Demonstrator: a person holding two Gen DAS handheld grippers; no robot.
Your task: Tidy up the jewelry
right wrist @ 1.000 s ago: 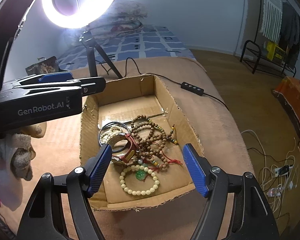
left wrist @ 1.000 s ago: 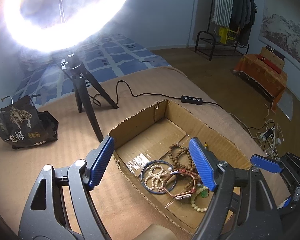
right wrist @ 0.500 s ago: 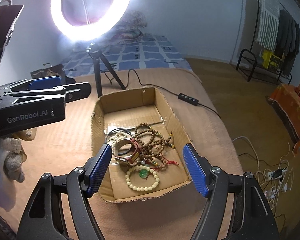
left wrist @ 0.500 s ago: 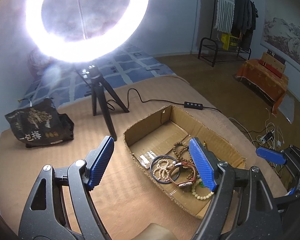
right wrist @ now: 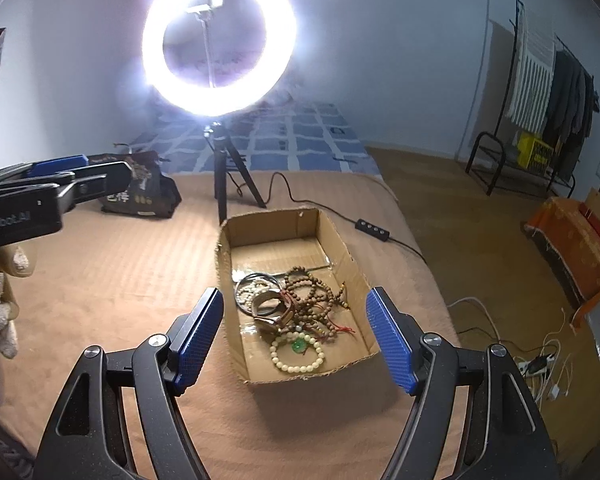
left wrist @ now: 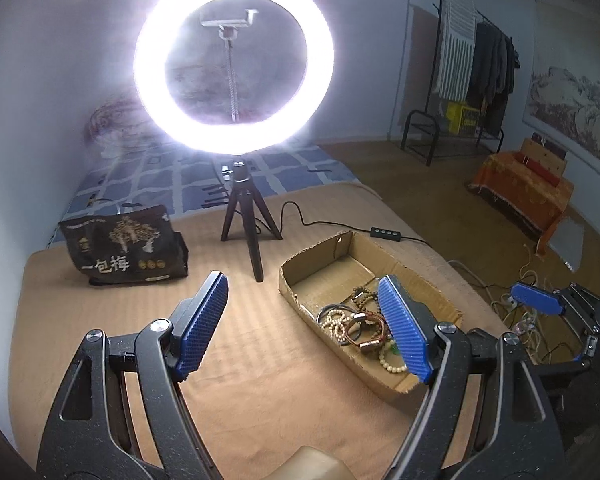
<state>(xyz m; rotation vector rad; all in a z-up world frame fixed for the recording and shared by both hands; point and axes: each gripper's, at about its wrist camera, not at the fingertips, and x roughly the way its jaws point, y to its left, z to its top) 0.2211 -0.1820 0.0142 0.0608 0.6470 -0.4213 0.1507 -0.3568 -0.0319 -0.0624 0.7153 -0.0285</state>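
An open cardboard box (right wrist: 340, 236) lies on a tan bedspread and holds a tangled pile of jewelry: brown bead strands (right wrist: 314, 294), a leather strap bracelet (right wrist: 273, 308), dark bangles with pale beads (right wrist: 248, 286) and a pale bead bracelet with a green pendant (right wrist: 297, 354). The box also shows in the left wrist view (left wrist: 420, 276). My right gripper (right wrist: 295, 338) is open and empty, held above the box's near end. My left gripper (left wrist: 306, 326) is open and empty, above the bedspread left of the box.
A lit ring light on a black tripod (left wrist: 241, 216) stands behind the box, its cable and switch (right wrist: 374, 230) running right. A black printed bag (left wrist: 121, 246) lies at the back left. The bed's right edge drops to a floor with cables (right wrist: 540, 364).
Both grippers have pulled back and risen away from the box, which now looks smaller and farther. The ring light has come fully into view. Both stay open.
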